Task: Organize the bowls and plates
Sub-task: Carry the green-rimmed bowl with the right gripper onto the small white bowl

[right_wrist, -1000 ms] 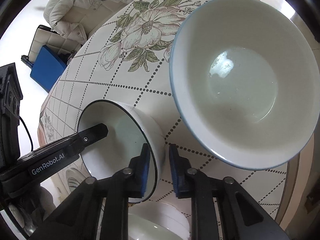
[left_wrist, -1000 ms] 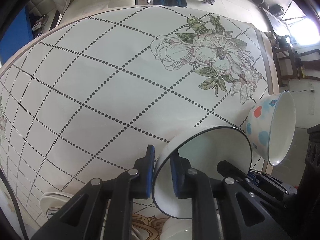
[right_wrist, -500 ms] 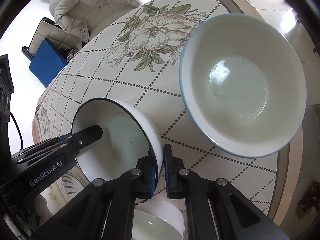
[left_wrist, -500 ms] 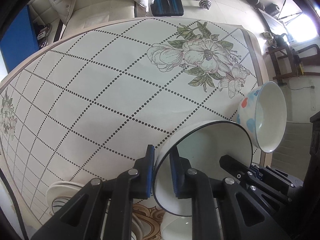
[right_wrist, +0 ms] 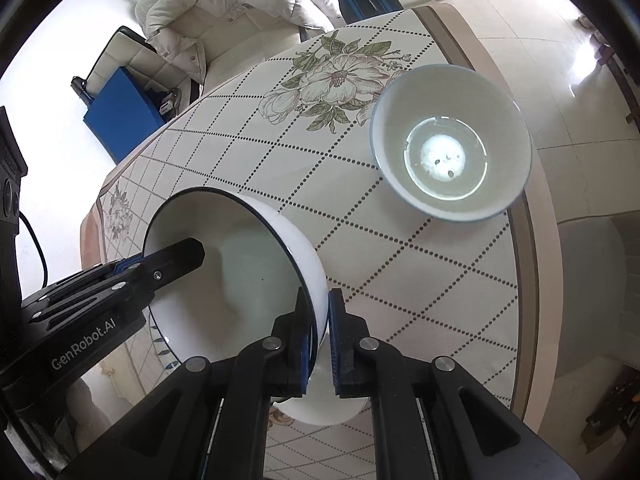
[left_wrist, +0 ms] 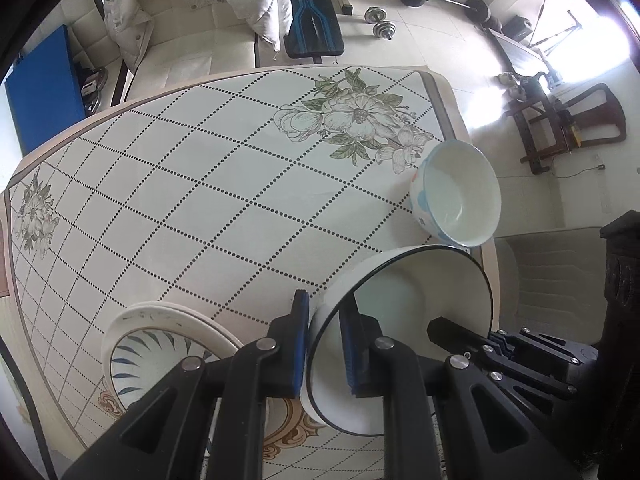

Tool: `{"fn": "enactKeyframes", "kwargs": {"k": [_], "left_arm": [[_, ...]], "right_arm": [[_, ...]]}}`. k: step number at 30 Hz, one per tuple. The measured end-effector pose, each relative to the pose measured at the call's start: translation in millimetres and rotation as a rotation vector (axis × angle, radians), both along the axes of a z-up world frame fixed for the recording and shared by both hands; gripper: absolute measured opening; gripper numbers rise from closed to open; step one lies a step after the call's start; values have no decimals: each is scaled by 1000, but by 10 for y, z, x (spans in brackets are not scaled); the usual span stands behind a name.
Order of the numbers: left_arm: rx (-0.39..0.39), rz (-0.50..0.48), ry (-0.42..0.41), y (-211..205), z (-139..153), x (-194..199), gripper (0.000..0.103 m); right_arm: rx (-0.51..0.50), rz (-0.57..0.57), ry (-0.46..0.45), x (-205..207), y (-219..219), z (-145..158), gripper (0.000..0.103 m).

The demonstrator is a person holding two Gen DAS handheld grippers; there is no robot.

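Both grippers grasp one vessel. The left gripper (left_wrist: pixel 324 344) is clenched on the near-left wall of the black-rimmed bowl (left_wrist: pixel 404 320), one pad outside and one inside; the right gripper (right_wrist: pixel 318 338) pinches the opposite wall of the same black-rimmed bowl (right_wrist: pixel 240 280) and, against the views of half a second and one second ago, its jaws have drawn in from a loose straddle to firm contact. We see the bowl carried tilted, clear of the tabletop (left_wrist: pixel 200 200), above its near edge.

Over the same interval both cameras have risen: the blue-rimmed bowl (right_wrist: pixel 450 166), formerly large and close, now stands small and upright at the far-right corner of the tabletop, beside the flower print (right_wrist: pixel 332 80), apart from the carried bowl. A stack of plates (left_wrist: pixel 160 344) has come into sight at the near-left edge.

We judge the lift complete, and the next step a transfer toward the blue-rimmed bowl for nesting.
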State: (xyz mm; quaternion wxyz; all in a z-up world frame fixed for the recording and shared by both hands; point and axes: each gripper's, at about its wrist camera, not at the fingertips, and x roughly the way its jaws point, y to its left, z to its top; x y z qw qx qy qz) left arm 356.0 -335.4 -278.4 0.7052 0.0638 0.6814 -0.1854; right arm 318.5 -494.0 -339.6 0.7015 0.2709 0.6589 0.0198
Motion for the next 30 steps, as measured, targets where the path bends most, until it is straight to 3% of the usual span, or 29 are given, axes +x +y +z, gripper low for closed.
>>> {"fn": "enactKeyframes", "kwargs": {"k": [7,15,30], "left_arm": [[18,-19,30,100,-93,-318,13],[70,-35,104,134,-493,-550,13],[149,-76,144,74,-796,-624,13]], "right_arm": [[24,10,23,-402,51,49,9],[10,47,93,-698,173,-265,9],[-13,69,176,-714,222,-657,9]]}}
